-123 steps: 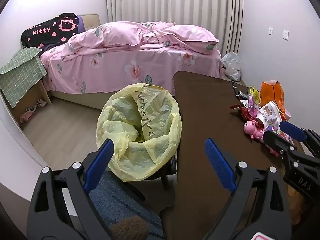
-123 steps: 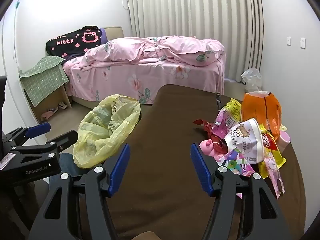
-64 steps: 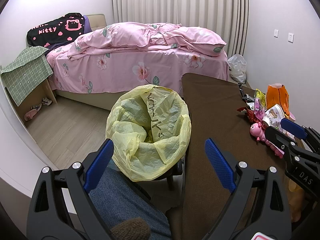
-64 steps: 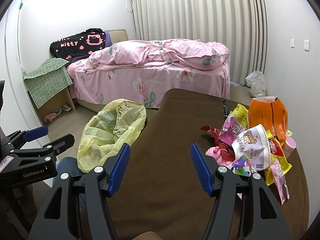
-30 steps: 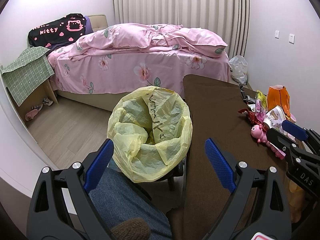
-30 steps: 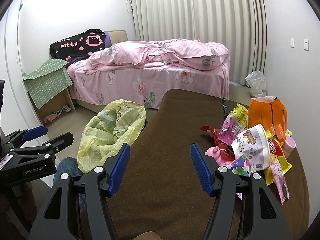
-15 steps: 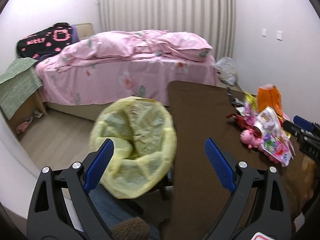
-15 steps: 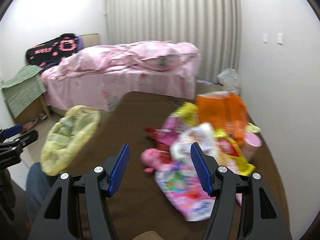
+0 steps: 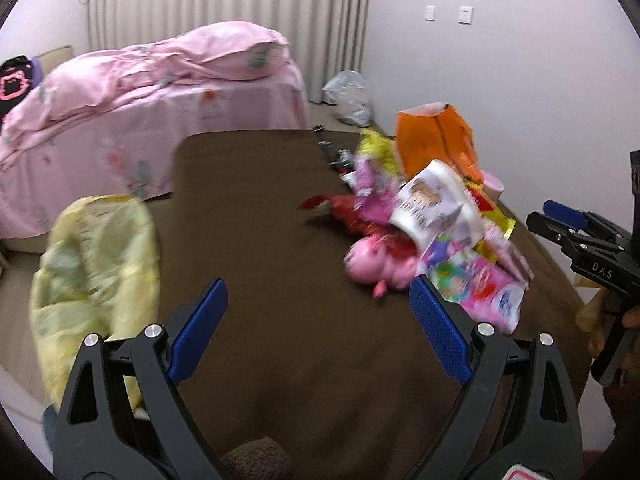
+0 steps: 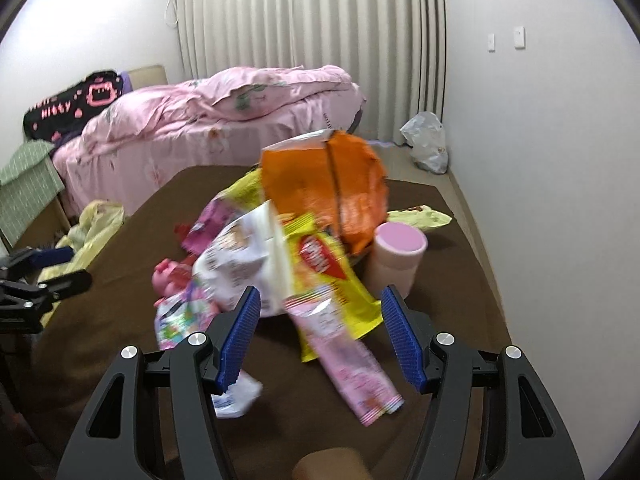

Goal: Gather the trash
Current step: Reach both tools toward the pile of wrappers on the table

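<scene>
From the left wrist, the left tongs (image 9: 318, 316) gaped wide over the brown tabletop (image 9: 256, 208), gripping nothing; the yellow trash bag (image 9: 96, 260) hung at nine o'clock, the wrapper pile (image 9: 436, 216) at two o'clock. From the right wrist, the right tongs (image 10: 320, 330) stood spread and empty, a pink wrapper (image 10: 344, 352) lying between their tips, an orange bag (image 10: 324, 184) at twelve o'clock.

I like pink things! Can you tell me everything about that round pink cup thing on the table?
The pink cup is a short round tub, pale pink on its sides with a brighter, flat pink top; whether that is a lid is hard to tell. It looks like smooth plastic or paper. It stands upright on the brown table, at the right edge of the trash pile, just in front of the orange bag, which seems to lean close against it. A yellow wrapper lies beside it. No hand-held gripper touches it.
</scene>
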`<state>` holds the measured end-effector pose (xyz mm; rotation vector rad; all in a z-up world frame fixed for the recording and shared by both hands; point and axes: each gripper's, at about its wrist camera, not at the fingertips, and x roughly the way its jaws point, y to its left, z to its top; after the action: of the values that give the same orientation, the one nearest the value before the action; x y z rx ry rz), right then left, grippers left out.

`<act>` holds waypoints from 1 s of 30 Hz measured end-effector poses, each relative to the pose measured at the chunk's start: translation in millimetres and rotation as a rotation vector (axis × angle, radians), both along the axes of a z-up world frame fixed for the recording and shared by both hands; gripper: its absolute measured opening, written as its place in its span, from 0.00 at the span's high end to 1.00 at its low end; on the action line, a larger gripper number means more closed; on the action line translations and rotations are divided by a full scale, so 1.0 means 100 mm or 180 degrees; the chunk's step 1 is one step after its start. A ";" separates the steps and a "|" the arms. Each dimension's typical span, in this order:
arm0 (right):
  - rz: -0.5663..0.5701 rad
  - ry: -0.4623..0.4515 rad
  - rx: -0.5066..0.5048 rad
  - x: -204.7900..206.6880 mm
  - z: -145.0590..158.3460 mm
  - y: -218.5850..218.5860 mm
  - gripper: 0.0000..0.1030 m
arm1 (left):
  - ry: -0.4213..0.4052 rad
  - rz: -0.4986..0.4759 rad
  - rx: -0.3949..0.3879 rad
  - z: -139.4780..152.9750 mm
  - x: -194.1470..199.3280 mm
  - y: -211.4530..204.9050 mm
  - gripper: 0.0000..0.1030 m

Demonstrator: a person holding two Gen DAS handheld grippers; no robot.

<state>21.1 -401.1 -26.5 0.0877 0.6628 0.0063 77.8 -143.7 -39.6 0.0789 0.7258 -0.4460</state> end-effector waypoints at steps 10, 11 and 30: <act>-0.0378 0.0157 -0.0450 0.20 -0.13 -0.47 0.42 | -0.0216 -0.0485 -0.0065 0.26 0.65 -0.84 0.10; -0.0413 0.0166 -0.0364 0.19 -0.17 -0.54 0.42 | -0.0252 -0.0539 -0.0040 0.29 0.71 -0.93 0.10; -0.0563 0.0045 -0.0449 0.35 -0.04 -0.99 0.42 | 0.0139 -0.0590 -0.0161 0.24 1.18 -1.37 0.89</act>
<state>55.8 -499.9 -30.8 0.0102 0.6661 -0.2112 196.1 -281.0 -15.2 0.0894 0.7529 -0.6446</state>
